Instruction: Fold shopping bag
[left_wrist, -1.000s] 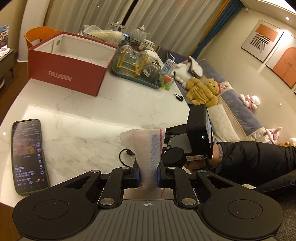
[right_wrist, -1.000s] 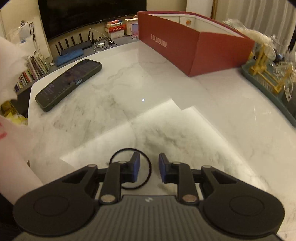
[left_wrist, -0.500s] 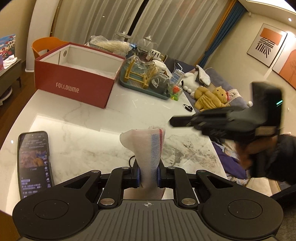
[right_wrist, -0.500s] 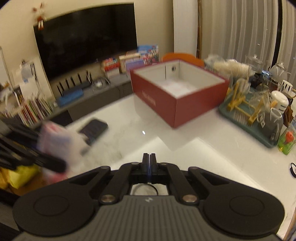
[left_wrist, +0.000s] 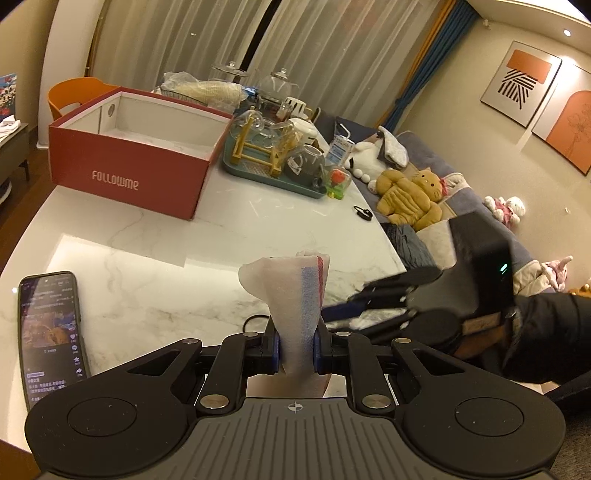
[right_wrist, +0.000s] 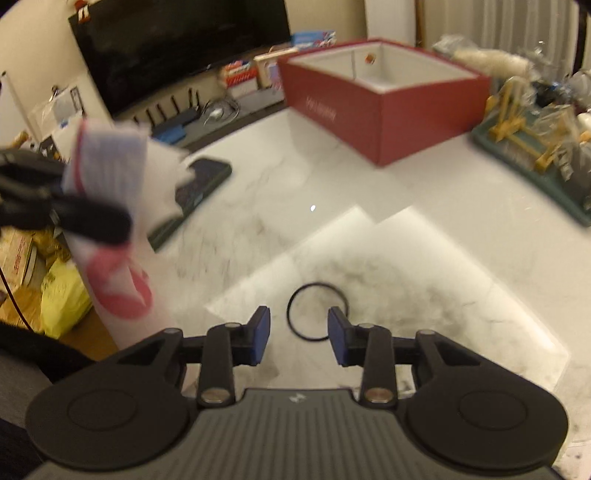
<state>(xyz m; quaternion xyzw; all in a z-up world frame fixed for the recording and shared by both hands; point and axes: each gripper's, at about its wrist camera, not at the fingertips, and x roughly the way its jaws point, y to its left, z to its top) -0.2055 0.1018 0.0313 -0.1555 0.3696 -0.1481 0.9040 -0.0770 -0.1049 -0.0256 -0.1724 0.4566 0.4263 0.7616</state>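
Observation:
The shopping bag (left_wrist: 291, 295) is a white folded strip with blue and red stripes. My left gripper (left_wrist: 295, 350) is shut on it and holds it upright above the near edge of the marble table (left_wrist: 221, 236). The bag also shows in the right wrist view (right_wrist: 110, 206), at the left, with a red print lower down. My right gripper (right_wrist: 298, 330) is open and empty, low over the table, with a black ring (right_wrist: 317, 312) lying between its fingertips. In the left wrist view the right gripper (left_wrist: 343, 302) points in from the right, close beside the bag.
A phone (left_wrist: 51, 332) lies at the table's left. A red open box (left_wrist: 136, 155) stands at the back, a teal tray of glassware (left_wrist: 273, 166) to its right. A small black object (left_wrist: 362, 212) lies near the right edge. A sofa with plush toys (left_wrist: 410, 195) is beyond.
My right gripper was open, shut while swinging up, and is open again, back down over the black ring beside the bag. My left gripper kept its hold and rose slightly.

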